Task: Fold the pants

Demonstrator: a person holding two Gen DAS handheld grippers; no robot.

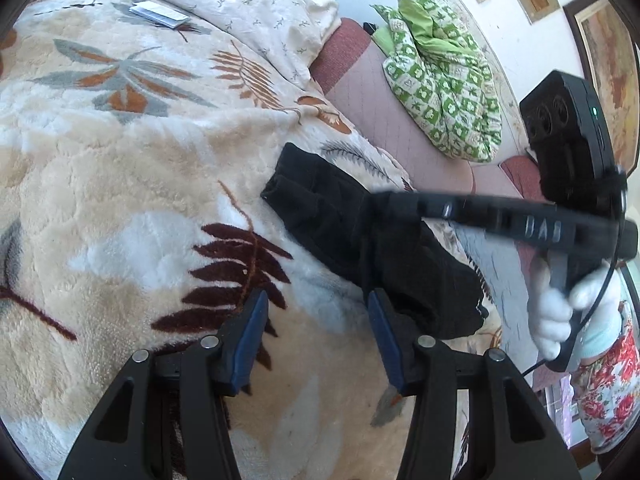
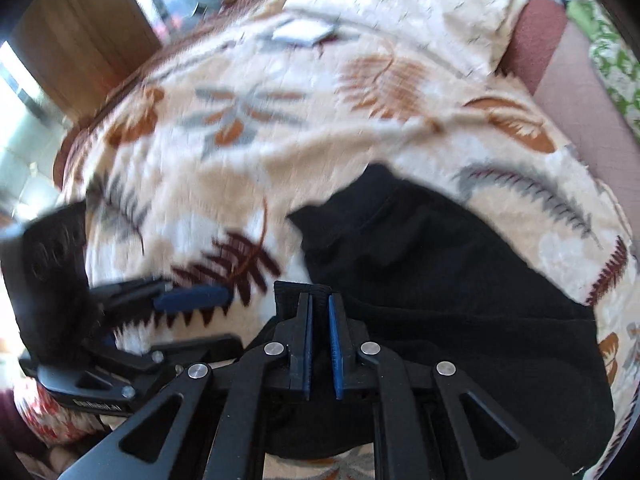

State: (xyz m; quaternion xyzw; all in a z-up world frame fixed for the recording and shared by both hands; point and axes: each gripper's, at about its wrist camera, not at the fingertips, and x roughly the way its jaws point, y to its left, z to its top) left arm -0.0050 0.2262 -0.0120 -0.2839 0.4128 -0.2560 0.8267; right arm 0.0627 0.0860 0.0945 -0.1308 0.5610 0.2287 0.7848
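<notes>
Black pants [image 1: 360, 232] lie bunched on a cream leaf-patterned blanket [image 1: 120, 184]. My left gripper [image 1: 318, 304] is open and empty, just left of and above the pants' near edge. The right gripper [image 1: 394, 200] shows in this view reaching across the pants, held by a white-gloved hand [image 1: 556, 304]. In the right wrist view my right gripper [image 2: 319, 300] is shut on a fold of the black pants [image 2: 440, 272], with fabric sticking up between the blue pads. The left gripper [image 2: 188, 300] shows at the left, open above the blanket [image 2: 280, 140].
A cream pillow [image 1: 248, 4] lies at the head of the bed, with a small white packet [image 1: 158, 14] beside it. A green patterned cloth [image 1: 440, 88] lies on the pink mattress [image 1: 376, 108] to the right. A wall runs behind.
</notes>
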